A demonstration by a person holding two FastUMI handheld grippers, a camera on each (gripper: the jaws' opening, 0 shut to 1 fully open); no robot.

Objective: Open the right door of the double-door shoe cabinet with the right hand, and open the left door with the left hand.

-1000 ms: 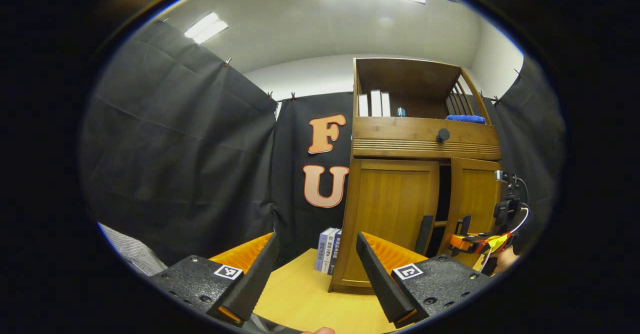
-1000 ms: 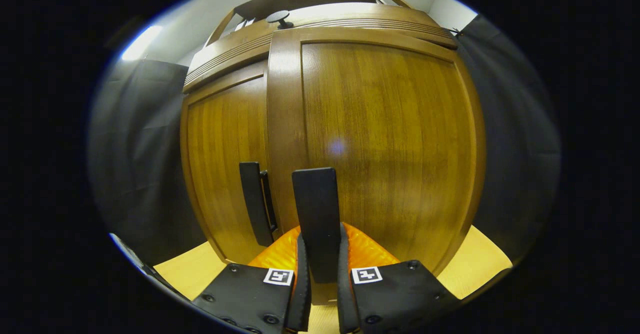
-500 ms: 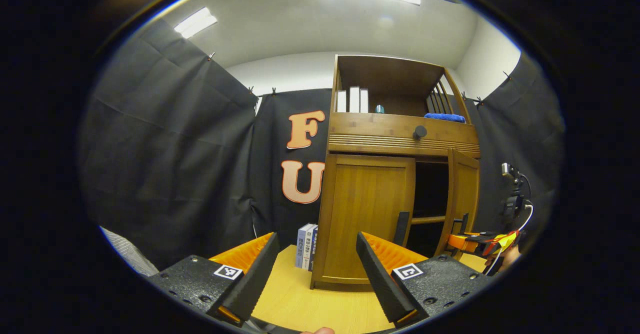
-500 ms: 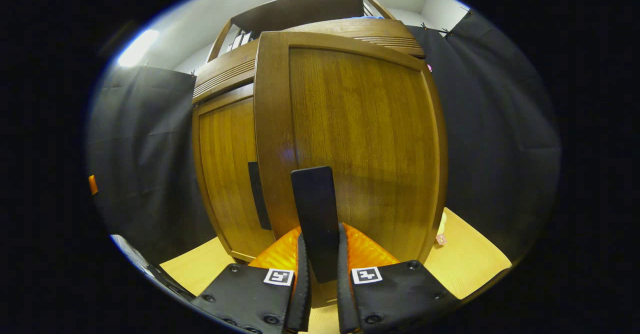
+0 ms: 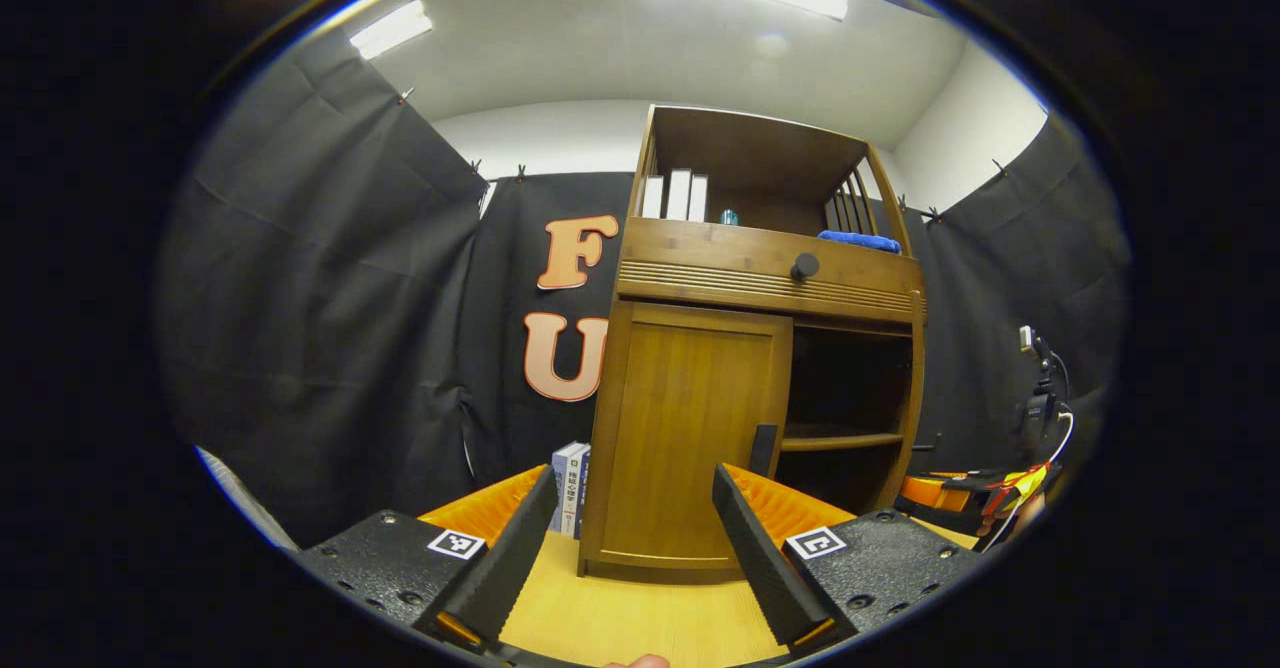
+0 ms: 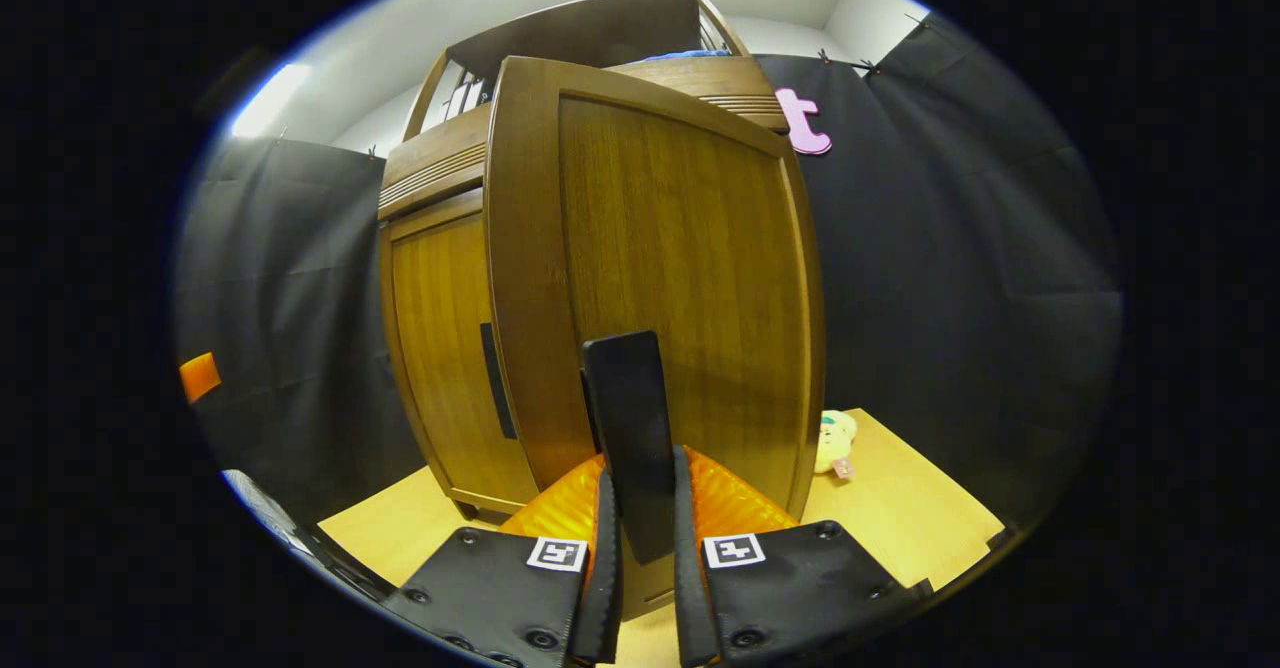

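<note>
The shoe cabinet (image 5: 760, 348) stands on a pale wooden table (image 5: 640, 618), backed by the black cloth wall. Its right door (image 6: 660, 278) is swung wide open; in the left gripper view it is seen nearly edge-on at the cabinet's right side (image 5: 912, 398), and the dark inside with one shelf board (image 5: 835, 440) is exposed. The left door (image 5: 690, 428) is closed, its black handle (image 5: 764, 448) running upright along the inner edge.

In the right gripper view the right tongs (image 6: 640, 588) are closed on the right door's black handle (image 6: 630, 428), a finger pressed against each side of it, with the door's face filling the space just ahead. The left door and its handle (image 6: 495, 378) show behind and to the left.

The left tongs (image 5: 630, 558) are spread wide and hold nothing; they hang well apart from the cabinet, with the left door's handle seen between the fingers (image 5: 760, 558). The right tongs also appear at the far right of that view (image 5: 950, 493), orange and black, beside the open door.

Above the doors sits a drawer with a round black knob (image 5: 804, 267), and over it an open shelf holding white books (image 5: 675, 195) and a blue cloth (image 5: 858, 240). More books (image 5: 570, 473) stand on the table just left of the cabinet. A small plush toy (image 6: 835, 438) lies on the table to the cabinet's right.
</note>
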